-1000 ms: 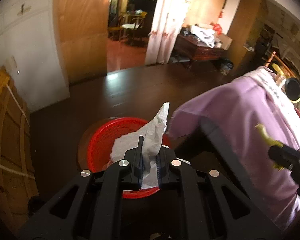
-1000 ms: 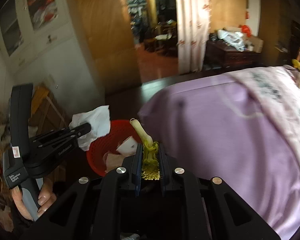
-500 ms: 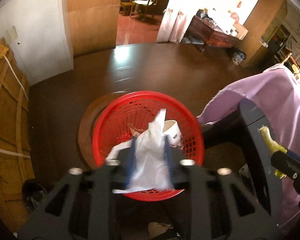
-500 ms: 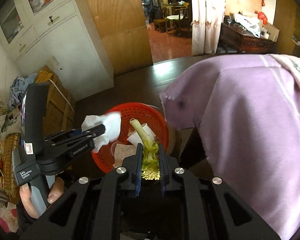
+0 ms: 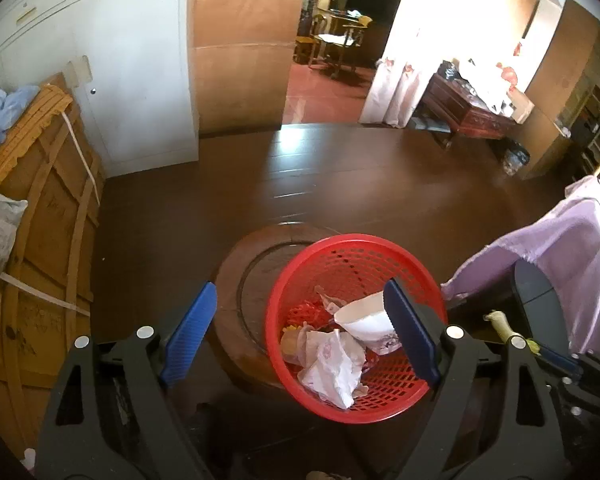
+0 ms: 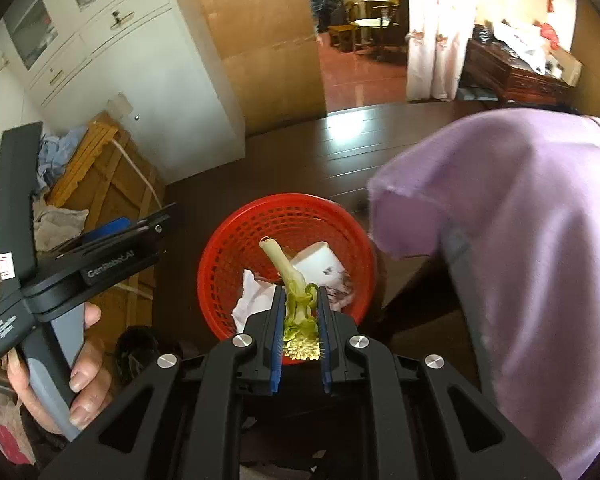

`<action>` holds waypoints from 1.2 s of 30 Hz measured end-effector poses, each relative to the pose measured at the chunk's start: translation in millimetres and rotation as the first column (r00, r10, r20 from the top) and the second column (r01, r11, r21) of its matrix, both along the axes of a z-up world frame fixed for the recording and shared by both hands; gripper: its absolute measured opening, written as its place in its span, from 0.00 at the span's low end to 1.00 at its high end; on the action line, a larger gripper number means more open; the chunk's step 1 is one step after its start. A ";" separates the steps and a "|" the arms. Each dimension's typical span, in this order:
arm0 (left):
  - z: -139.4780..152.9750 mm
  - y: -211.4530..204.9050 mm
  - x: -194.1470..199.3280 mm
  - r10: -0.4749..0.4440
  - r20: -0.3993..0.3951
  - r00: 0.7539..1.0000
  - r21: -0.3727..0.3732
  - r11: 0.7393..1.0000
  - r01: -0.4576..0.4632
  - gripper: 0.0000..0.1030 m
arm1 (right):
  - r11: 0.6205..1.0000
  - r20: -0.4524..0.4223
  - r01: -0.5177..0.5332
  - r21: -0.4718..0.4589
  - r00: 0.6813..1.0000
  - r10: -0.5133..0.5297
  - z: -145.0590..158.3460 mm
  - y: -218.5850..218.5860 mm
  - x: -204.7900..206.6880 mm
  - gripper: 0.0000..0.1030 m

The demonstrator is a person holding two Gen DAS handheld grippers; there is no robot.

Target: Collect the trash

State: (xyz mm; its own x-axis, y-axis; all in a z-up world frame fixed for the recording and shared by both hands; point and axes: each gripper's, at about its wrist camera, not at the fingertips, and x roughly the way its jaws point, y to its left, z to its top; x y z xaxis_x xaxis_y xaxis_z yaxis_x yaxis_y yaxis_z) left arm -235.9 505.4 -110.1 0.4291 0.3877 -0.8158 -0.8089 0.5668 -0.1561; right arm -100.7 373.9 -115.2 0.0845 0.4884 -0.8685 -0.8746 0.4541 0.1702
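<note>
A red mesh basket (image 5: 395,256) stands on a round wooden stool (image 5: 236,280); it also shows in the right wrist view (image 6: 228,256). Inside lie a crumpled white tissue (image 5: 331,364), a paper cup (image 5: 369,320) and other scraps. My left gripper (image 5: 300,336) is open and empty above the basket's near left side. My right gripper (image 6: 300,304) is shut on a green vegetable stalk (image 6: 284,268) and holds it over the basket's near rim. The stalk tip shows in the left wrist view (image 5: 503,324).
A purple cloth (image 6: 519,240) drapes over furniture right of the basket. A wooden crate (image 5: 40,208) leans against the white cabinet (image 5: 132,60) at left. Dark floor (image 5: 339,176) stretches beyond toward a doorway.
My left gripper opened and let the white tissue fall into the basket. My right gripper moved with the stalk to over the basket.
</note>
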 end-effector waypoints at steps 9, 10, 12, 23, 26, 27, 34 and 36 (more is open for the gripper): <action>-7.4 1.1 5.1 0.015 -0.041 0.999 0.011 1.000 -0.015 0.81 | 0.999 0.025 -0.021 -0.032 0.999 0.022 -18.6 26.2 2.1 0.46; -7.2 1.3 4.8 0.017 -0.049 0.999 0.012 1.000 -0.017 0.81 | 1.000 0.007 -0.015 -0.026 1.000 0.015 -18.7 23.3 3.4 0.46; -3.8 -0.9 3.8 0.023 -0.062 0.998 0.023 0.999 -0.022 0.81 | 1.000 -0.009 -0.001 -0.006 1.000 0.001 -14.7 16.3 4.7 0.46; 49.3 -55.2 4.2 0.040 -0.120 0.992 0.173 0.985 -0.018 0.83 | 0.987 0.106 0.044 0.155 0.993 -0.061 62.1 -59.2 2.9 0.48; 71.0 -82.0 0.8 0.049 -0.130 0.990 0.229 0.973 -0.018 0.86 | 0.975 0.136 0.040 0.220 0.988 -0.072 87.9 -85.1 1.1 0.51; 78.2 -90.7 -1.0 0.053 -0.135 0.989 0.251 0.968 -0.017 0.86 | 0.969 0.142 0.039 0.243 0.987 -0.075 97.0 -93.8 0.7 0.52; 130.1 -145.9 -20.1 0.093 -0.112 0.989 0.362 0.931 -0.046 0.90 | 0.925 0.171 0.023 0.378 0.981 -0.094 143.2 -152.7 -10.0 0.56; 144.3 -162.8 -28.9 0.098 -0.097 0.990 0.390 0.919 -0.053 0.91 | 0.911 0.174 0.025 0.412 0.979 -0.105 154.6 -169.4 -14.3 0.57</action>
